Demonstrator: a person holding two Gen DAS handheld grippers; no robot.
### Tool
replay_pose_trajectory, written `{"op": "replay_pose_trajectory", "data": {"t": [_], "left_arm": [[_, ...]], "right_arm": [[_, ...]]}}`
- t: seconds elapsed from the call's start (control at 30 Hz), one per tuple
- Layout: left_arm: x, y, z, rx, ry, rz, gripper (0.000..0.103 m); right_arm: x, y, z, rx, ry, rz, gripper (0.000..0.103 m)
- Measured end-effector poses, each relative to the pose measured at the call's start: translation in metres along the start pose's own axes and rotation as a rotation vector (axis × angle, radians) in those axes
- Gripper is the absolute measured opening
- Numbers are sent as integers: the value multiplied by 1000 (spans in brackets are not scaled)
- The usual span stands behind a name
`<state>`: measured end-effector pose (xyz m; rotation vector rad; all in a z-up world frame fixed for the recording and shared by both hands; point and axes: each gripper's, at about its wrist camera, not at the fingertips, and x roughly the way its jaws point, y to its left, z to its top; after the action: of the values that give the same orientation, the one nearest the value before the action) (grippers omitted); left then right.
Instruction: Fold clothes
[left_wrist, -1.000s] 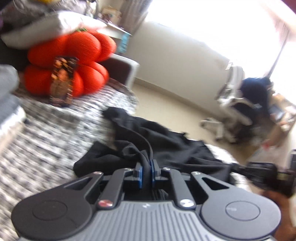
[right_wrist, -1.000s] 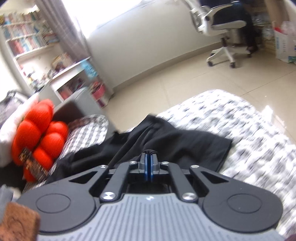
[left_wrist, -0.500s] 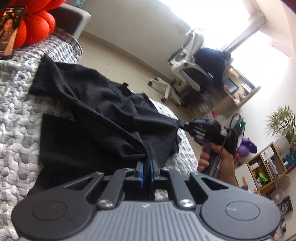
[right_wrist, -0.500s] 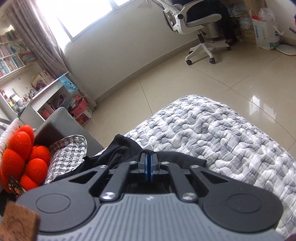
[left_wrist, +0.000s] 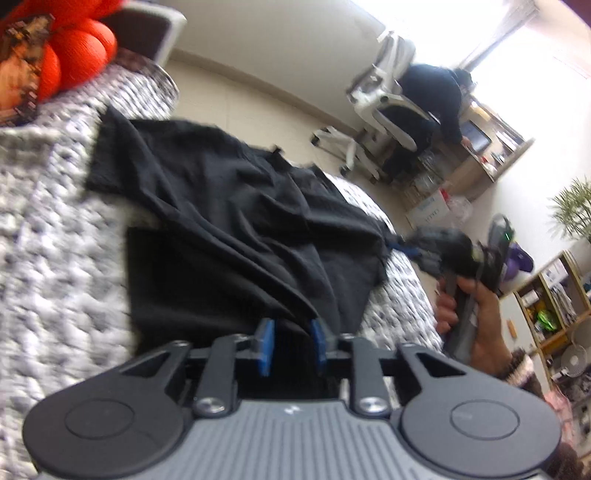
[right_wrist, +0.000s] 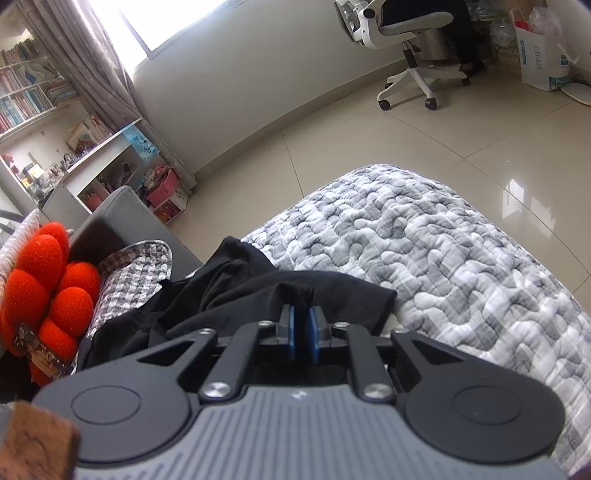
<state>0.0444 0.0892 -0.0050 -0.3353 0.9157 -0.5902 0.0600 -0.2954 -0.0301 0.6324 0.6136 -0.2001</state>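
Garment, black, lay spread on quilted bed, left claw and right claw jaws just opening, pads off cloth, releasing corners to set the fold

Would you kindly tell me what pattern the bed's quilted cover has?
The quilted cover has grey-and-white wavy patches, clearest in the right wrist view.

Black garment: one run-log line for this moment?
black garment on quilt | left tongs just opening, releasing | right tongs just opening
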Motion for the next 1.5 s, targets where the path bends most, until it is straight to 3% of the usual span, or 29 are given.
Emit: {"op": "replay_pose_trajectory", "data": {"t": [0.03, 0.1, 0.2, 0.23, 0.47, 0.6, 0.77, 0.9, 0.93, 1.0, 1.33, 1.5], "left_arm": [[-4, 2, 1, -3, -19, 13, 46], [-7, 9, 4, -24, -46, 42, 48], [-6, 26, 9, -92, -66, 83, 53], [-4, 31, 10, -123, -71, 88, 53], [11, 48, 15, -252, -109, 78, 49], [19, 43, 16, -260, -106, 26, 48], [32, 29, 13, -227, -87, 58, 44], [40, 20, 10, -202, -86, 100, 26], [41, 18, 9, -196, -90, 110, 18], [39, 15, 8, -185, -106, 122, 7], [6, -4, 15, -88, -276, 145, 3], [-1, -2, 24, -71, -336, 179, 3]], "right_arm": [[-1, 0, -1, -3, 10, 6, 15], [-3, 0, -4, -6, 33, 19, 15], [-8, 1, -12, -14, 65, 38, 43], [-10, 3, -15, -27, 73, 44, 46], [-16, 10, -37, -26, 164, 98, 46], [-15, 9, -50, 21, 228, 138, 46], [-19, 15, -59, 14, 249, 176, 46], [-20, 22, -66, -12, 278, 195, 22], [-22, 24, -67, -17, 269, 192, 13], [-29, 28, -67, -38, 230, 181, 5], [-69, 42, -42, -69, -14, 206, 3], [-61, 50, -28, -29, -60, 223, 3]]}}
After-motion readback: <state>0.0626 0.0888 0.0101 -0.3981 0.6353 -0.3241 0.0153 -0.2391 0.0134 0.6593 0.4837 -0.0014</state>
